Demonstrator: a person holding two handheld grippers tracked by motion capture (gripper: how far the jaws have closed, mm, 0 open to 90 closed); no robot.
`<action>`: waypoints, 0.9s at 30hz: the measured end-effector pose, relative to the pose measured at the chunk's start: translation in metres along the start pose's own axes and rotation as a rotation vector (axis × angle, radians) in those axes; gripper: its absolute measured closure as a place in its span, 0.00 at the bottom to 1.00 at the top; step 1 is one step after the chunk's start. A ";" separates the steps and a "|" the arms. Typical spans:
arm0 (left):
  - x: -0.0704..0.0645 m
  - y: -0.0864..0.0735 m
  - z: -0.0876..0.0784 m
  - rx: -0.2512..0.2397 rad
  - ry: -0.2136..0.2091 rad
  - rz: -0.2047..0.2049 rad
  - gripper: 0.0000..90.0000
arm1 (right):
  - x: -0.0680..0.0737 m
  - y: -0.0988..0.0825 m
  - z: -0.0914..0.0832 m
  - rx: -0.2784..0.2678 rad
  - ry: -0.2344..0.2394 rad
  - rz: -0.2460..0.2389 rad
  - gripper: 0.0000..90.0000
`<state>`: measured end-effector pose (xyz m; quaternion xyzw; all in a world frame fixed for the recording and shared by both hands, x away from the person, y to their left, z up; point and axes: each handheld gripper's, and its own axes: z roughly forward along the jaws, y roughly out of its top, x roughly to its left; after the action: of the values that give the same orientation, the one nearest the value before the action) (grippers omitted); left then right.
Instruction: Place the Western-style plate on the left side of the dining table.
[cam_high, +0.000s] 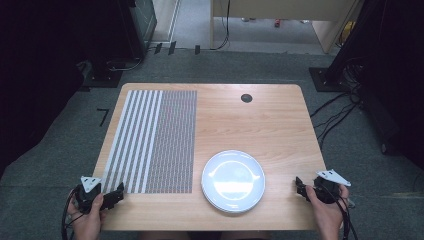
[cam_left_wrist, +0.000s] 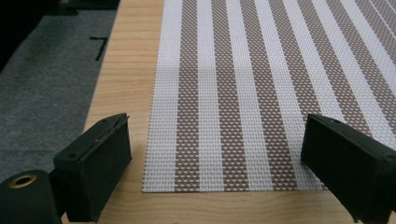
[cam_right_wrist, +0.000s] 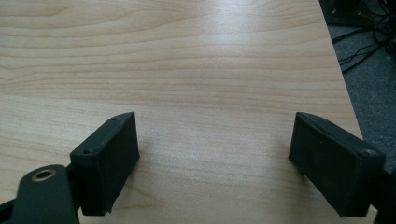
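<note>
The left gripper (cam_high: 116, 194) is hovering at the lower left of the high view, just at the near corner of the brown-and-white striped woven placemat (cam_high: 154, 141), its fingers (cam_left_wrist: 95, 170) spread wide apart and empty. The right gripper (cam_high: 301, 188) is waiting at the lower right over the bare pale wooden desk (cam_high: 280, 125), fingers equally apart. The stacked round white glazed plates (cam_high: 233, 180) are sitting at lower centre, just right of the placemat. To take the placemat cleanly, the left fingers are probably needing to drop low and pinch the thin near edge (cam_left_wrist: 224, 189) squarely. The mesh weave looks flexible and grippy; the plates look smooth, glossy and slippery.
</note>
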<state>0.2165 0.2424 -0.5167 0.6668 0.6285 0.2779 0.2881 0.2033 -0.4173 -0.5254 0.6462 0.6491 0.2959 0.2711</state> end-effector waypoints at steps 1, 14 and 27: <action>0.000 0.001 -0.001 -0.005 0.005 -0.002 0.09 | 0.000 0.000 0.000 0.001 0.000 0.000 0.17; -0.021 0.022 -0.010 -0.049 -0.016 0.006 0.09 | 0.000 0.000 0.000 0.004 0.003 -0.002 0.15; -0.090 0.051 -0.008 -0.103 -0.187 0.028 0.09 | 0.000 0.000 0.000 0.005 0.006 -0.006 0.14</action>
<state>0.2398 0.1503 -0.4747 0.6828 0.5747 0.2504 0.3753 0.2038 -0.4171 -0.5254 0.6441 0.6527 0.2954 0.2682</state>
